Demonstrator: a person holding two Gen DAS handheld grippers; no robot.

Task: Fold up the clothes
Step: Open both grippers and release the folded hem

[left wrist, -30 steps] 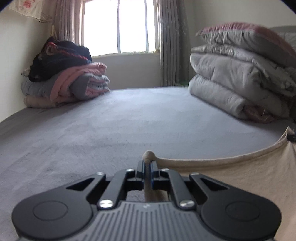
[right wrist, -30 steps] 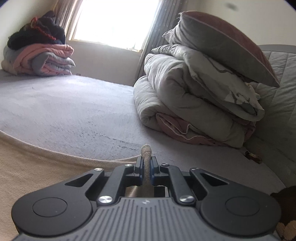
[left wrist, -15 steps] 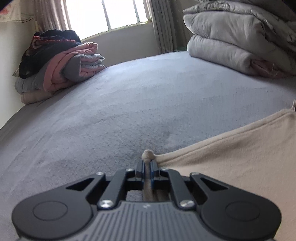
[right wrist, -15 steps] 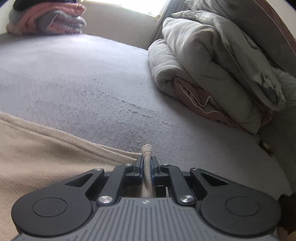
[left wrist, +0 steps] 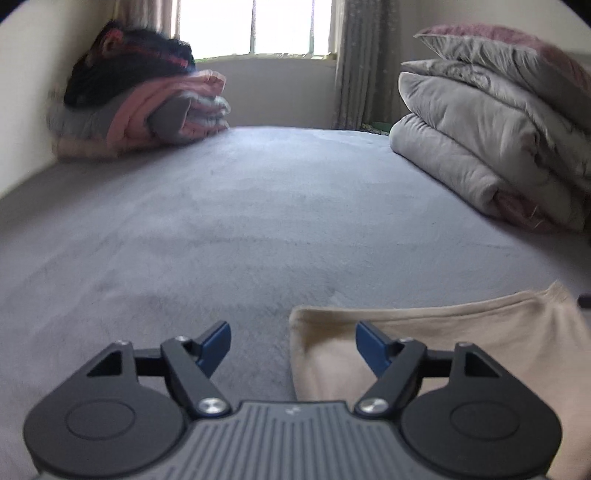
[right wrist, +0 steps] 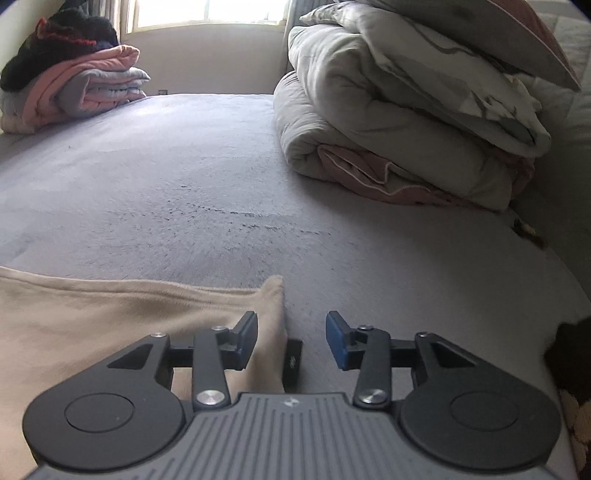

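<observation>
Left wrist view first: left gripper (left wrist: 293, 345) has its jaws spread wide, nothing between them, blue pads (left wrist: 216, 345) hanging just above the bedding. Beige garment (left wrist: 436, 347) lies flat on the grey bedspread (left wrist: 258, 221) at about 4 o'clock, and its near-left corner pokes into the gap between the fingers without touching either one as far as I can tell. Up at 10 o'clock there's a stack of folded blankets (left wrist: 147, 110), pink and grey with something dark on top, kinda blurry. At 2 o'clock sits a pile of grey duvets (left wrist: 491, 140) with a pillow on it. Window (left wrist: 255, 26) at 12.

Right wrist view: right gripper (right wrist: 291, 338) is wide open too and holds nothing. Same beige garment (right wrist: 110, 325) fills the 8 o'clock side, its pointed corner sticking up right by the left finger's blue pad (right wrist: 247, 338), partly between the fingers. Can't say if it actually touches the pad. Grey bedspread (right wrist: 184, 184) runs off toward 12. Folded blankets (right wrist: 74, 81) at 10 o'clock, duvet pile (right wrist: 399, 122) at 2 o'clock, near the gripper and looming pretty large.
</observation>
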